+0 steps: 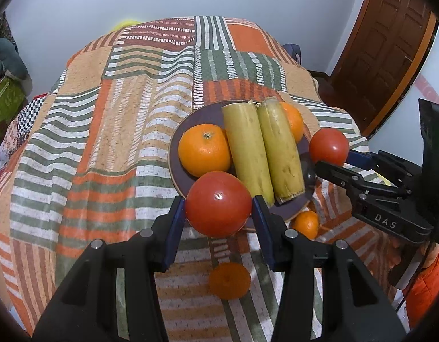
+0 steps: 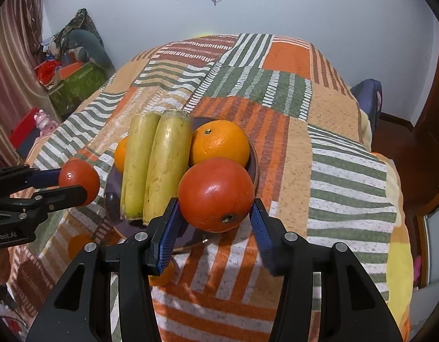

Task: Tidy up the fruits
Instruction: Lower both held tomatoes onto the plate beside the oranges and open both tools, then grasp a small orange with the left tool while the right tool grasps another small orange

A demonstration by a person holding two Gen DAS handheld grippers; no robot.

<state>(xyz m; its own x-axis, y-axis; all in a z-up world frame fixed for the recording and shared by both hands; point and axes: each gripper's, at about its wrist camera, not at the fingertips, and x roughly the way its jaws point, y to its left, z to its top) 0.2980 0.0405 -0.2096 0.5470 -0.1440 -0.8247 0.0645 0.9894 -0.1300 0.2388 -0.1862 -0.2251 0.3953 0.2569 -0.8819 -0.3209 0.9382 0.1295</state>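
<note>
The left gripper [image 1: 218, 208] is clamped on a red tomato [image 1: 218, 203] held just above the near rim of the dark plate [image 1: 191, 119], and the right gripper [image 2: 216, 213] grips a second tomato [image 2: 216, 195] at that plate's opposite near edge. The plate, resting on a striped patchwork cloth [image 1: 105, 114], carries two yellow-green stalk sections [image 1: 262, 148] side by side between two oranges [image 1: 204, 149]. Two small oranges [image 1: 306, 223] lie on the cloth beside the plate.
</note>
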